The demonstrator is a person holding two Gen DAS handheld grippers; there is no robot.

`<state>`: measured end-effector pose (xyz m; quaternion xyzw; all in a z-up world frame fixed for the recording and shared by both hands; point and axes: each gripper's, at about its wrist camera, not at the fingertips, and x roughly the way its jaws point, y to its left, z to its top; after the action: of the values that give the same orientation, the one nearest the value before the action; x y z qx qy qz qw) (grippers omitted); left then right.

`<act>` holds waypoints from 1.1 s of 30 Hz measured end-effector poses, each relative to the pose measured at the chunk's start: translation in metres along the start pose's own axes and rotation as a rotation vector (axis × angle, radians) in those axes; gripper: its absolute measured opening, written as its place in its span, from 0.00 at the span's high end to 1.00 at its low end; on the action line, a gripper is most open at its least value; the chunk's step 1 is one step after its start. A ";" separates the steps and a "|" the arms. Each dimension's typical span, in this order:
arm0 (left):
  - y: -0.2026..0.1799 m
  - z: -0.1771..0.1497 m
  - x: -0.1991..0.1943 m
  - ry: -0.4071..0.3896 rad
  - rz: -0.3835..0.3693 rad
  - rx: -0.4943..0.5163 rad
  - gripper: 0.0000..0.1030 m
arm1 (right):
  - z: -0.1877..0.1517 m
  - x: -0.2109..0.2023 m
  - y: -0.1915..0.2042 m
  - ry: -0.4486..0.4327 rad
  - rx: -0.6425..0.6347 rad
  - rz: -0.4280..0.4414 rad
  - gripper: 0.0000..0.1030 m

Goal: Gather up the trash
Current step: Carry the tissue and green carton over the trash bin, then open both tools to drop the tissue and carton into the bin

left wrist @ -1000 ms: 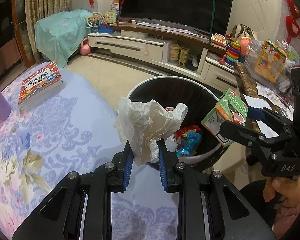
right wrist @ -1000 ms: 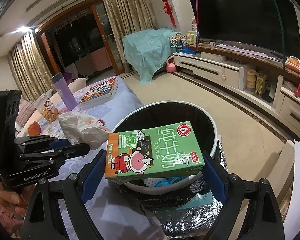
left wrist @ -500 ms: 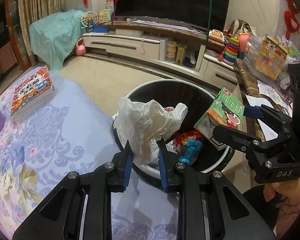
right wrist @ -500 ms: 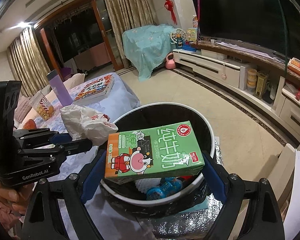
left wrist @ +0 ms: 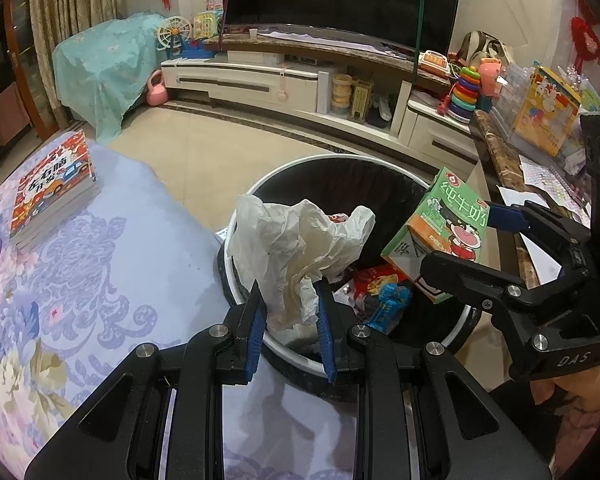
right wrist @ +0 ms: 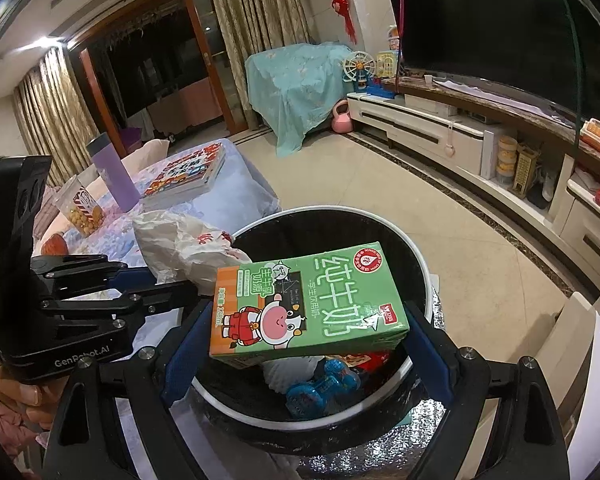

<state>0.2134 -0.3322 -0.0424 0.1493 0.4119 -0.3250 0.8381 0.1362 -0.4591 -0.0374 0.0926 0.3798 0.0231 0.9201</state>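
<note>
Crumpled white paper bag (left wrist: 296, 248) is clamped in left gripper (left wrist: 290, 316); right gripper (right wrist: 300, 344) grasps green milk carton (right wrist: 306, 308) over black round bin (right wrist: 416, 256).

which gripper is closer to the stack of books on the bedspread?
Left. The left gripper, shut on the crumpled paper, is over the bin's bedspread-side rim, nearer the books. The right gripper, holding the milk carton, is over the bin's far side.

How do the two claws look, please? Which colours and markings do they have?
Both are matte black linkages with silver rivets and blue finger pads. The left claw body reads "GenRobot.AI"; the right claw body reads "DAS". A pink ruffled sleeve shows by the left one.
</note>
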 end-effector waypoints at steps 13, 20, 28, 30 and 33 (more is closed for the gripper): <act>-0.002 0.005 0.008 0.016 -0.004 0.010 0.78 | 0.001 0.007 0.000 0.023 -0.010 -0.005 0.12; -0.001 0.005 0.009 0.018 -0.001 0.012 0.78 | 0.001 0.008 0.000 0.028 -0.014 -0.009 0.12; 0.000 0.005 0.011 0.023 0.001 0.015 0.76 | 0.000 0.011 -0.002 0.037 -0.011 -0.008 0.11; 0.000 0.004 0.012 0.024 0.001 0.016 0.76 | 0.000 0.011 -0.003 0.037 -0.011 -0.006 0.11; 0.001 0.004 0.013 0.026 0.002 0.017 0.76 | 0.000 0.011 -0.003 0.038 -0.013 -0.004 0.11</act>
<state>0.2226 -0.3389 -0.0502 0.1611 0.4200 -0.3258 0.8316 0.1436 -0.4607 -0.0453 0.0854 0.3974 0.0253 0.9133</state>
